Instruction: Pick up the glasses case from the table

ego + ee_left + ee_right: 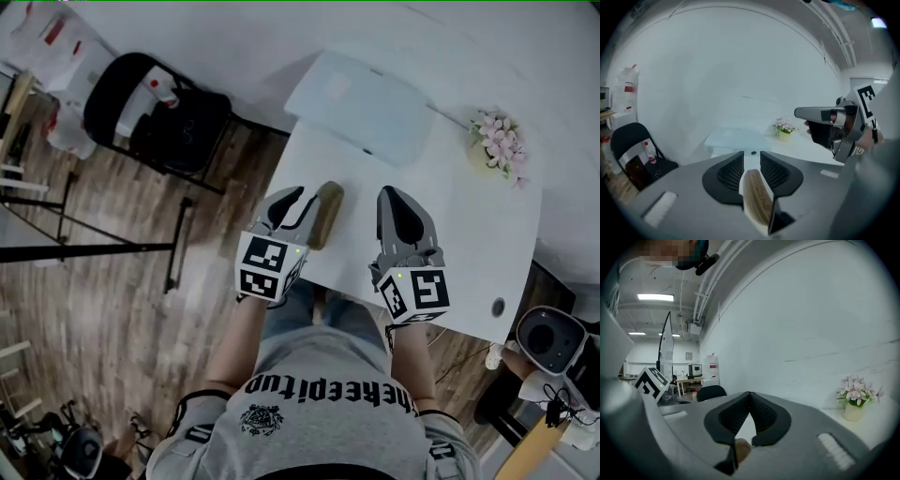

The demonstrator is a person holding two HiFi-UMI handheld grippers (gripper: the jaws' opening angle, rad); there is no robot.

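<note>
Tan wood-grain oblong glasses case [326, 214] logged lying on white rectangular table [469, 234], at 9 o'clock of the clenched, empty right gripper [749, 393], framed by the narrowly parted, unclamped left gripper [752, 157]; if closed on off-centre, it could be squeezed out toward the near edge.

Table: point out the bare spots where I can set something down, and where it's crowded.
Widest bare patch: the table between the right gripper and the flower pot, down to the round hole at the near edge. A narrower strip runs between the pale blue box and the glasses case. Crowded: the near left, where the left gripper straddles the case.
</note>
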